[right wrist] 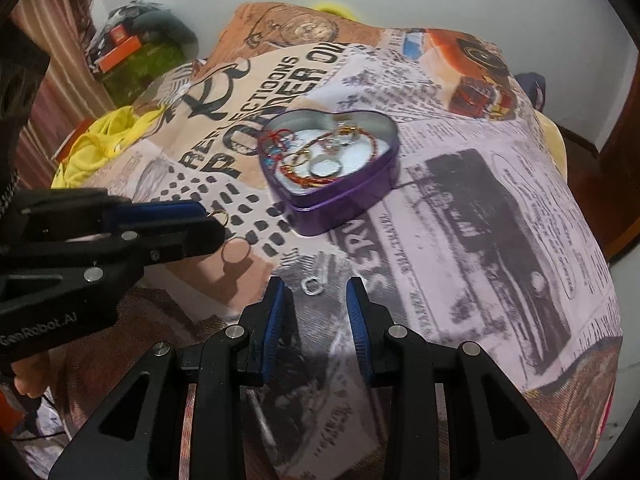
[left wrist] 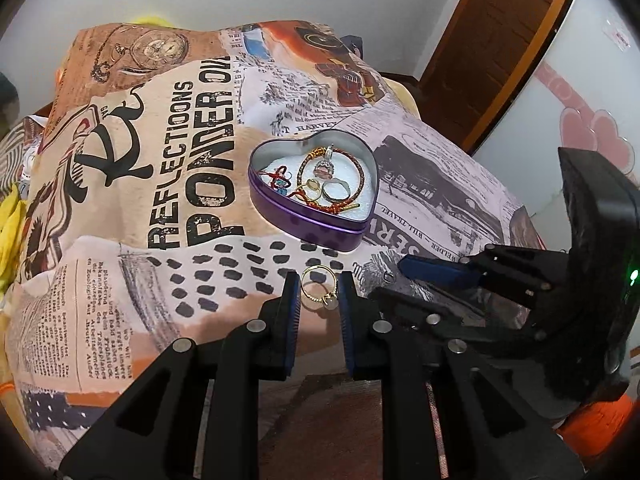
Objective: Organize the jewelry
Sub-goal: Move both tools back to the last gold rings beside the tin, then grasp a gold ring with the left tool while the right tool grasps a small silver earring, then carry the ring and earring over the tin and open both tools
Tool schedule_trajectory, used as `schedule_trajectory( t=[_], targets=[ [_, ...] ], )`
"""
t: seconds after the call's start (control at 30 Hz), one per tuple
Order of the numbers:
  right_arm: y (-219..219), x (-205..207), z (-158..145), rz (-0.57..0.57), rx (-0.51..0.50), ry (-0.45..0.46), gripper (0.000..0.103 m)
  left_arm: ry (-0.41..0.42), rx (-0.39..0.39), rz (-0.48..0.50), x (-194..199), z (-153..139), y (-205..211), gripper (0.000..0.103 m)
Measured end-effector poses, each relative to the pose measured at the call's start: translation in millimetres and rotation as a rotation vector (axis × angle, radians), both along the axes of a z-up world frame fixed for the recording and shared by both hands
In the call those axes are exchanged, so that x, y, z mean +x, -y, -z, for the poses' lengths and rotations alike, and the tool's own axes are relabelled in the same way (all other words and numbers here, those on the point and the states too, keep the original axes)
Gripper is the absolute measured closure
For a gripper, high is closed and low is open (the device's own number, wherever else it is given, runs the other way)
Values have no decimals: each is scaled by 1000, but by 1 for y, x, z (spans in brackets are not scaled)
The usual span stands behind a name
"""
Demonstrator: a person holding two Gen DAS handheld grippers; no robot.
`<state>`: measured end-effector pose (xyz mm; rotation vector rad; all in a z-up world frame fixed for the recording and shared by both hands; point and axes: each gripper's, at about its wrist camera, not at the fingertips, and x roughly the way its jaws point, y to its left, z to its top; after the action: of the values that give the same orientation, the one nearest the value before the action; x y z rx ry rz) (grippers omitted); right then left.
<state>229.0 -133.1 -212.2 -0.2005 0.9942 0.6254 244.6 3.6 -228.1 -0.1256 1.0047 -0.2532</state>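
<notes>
A purple heart-shaped tin [left wrist: 320,229] [right wrist: 360,196] stands open on the printed cloth, holding several rings and red-gold cord bracelets on white padding. A gold ring [left wrist: 318,289] stands between my left gripper's [left wrist: 319,284] blue pads; its top pokes past the fingertips in the right wrist view [right wrist: 221,215]. The jaws look closed onto it. My right gripper [right wrist: 316,288] is open, with a small silver ring [right wrist: 313,285] lying on the cloth between its fingertips; this ring also shows in the left wrist view [left wrist: 389,278].
The printed cloth [left wrist: 192,208] [right wrist: 480,200] drapes over a raised surface and drops away at its edges. Yellow fabric [right wrist: 100,140] and cluttered boxes [right wrist: 132,52] lie at the left. A wooden door [left wrist: 500,40] stands at the right.
</notes>
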Motion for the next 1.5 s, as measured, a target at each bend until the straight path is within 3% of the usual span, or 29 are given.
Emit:
schedule_trajectory(
  t=[0.3,0.47,0.8,1.23,1.5],
  targets=[
    [-5,-2,3,-10,-23,27,76,21,1,5,-4,-8,1,85],
    [-6,0,2,-9,-42,35,93,30,5,1,-6,-12,0,85],
    [4,1,-13,25,-2,51,94,63,11,-20,0,-26,-7,85],
    [15,18,-69,78,92,181,94,137,-2,-29,24,-54,-10,85],
    [9,29,-85,70,127,224,94,179,-10,-25,38,-68,-8,85]
  ],
)
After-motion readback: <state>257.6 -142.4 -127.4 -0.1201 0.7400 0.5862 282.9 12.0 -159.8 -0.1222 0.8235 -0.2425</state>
